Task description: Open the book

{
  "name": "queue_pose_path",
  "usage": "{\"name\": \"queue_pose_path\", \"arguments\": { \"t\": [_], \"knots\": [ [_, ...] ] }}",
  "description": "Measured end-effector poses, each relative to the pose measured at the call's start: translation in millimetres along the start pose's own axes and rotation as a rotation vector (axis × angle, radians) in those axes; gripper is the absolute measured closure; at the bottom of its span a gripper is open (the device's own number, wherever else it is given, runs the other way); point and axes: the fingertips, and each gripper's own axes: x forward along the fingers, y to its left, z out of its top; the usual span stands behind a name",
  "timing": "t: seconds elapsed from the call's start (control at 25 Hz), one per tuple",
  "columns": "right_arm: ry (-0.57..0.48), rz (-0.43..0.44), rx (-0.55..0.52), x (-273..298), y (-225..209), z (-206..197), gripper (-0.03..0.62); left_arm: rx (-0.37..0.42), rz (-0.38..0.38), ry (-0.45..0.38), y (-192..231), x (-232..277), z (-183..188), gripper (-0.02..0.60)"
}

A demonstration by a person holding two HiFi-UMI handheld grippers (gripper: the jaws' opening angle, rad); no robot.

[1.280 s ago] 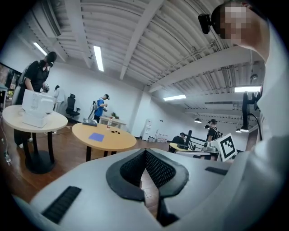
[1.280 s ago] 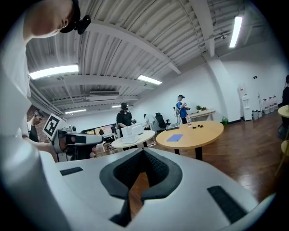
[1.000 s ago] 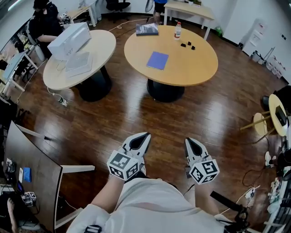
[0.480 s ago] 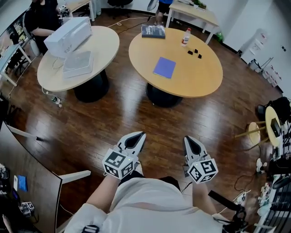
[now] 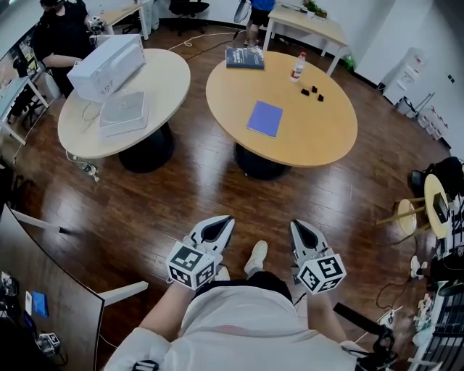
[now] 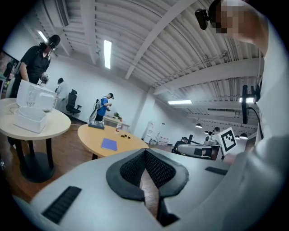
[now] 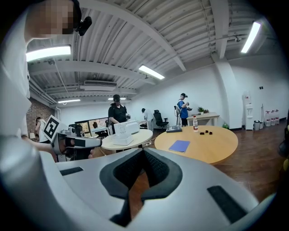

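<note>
Both tools sit low in the frame at the person's waist. The left gripper has its jaws pressed together on nothing, and the right gripper likewise. The blue book lies shut on the round table at upper centre, well apart from both.

It was an open-plan office with a lab feel. Two round wooden desks, one at 12 o'clock and another at 11 o'clock, stood on a dark plank floor. A white rectangular desk and a black office chair stood beyond them. Computer monitors glowed along one wall, strip lights hung from a bare ribbed ceiling, and cables and gear crowded the floor at 4 o'clock.
</note>
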Motion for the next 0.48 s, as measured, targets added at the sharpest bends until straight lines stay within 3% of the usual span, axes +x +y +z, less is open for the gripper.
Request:
{"name": "queue_pose_path", "arguments": {
  "t": [0.28,0.48],
  "knots": [
    [-0.041,0.074,0.0,47.8,-20.4,18.2,0.589,0.023,0.086,-0.029,31.3,17.1,25.9,0.571],
    [-0.058,0.102,0.014,79.5,-59.1,32.6,0.589,0.051,0.116,-0.029,44.6,60.0,45.2,0.571]
  ]
}}
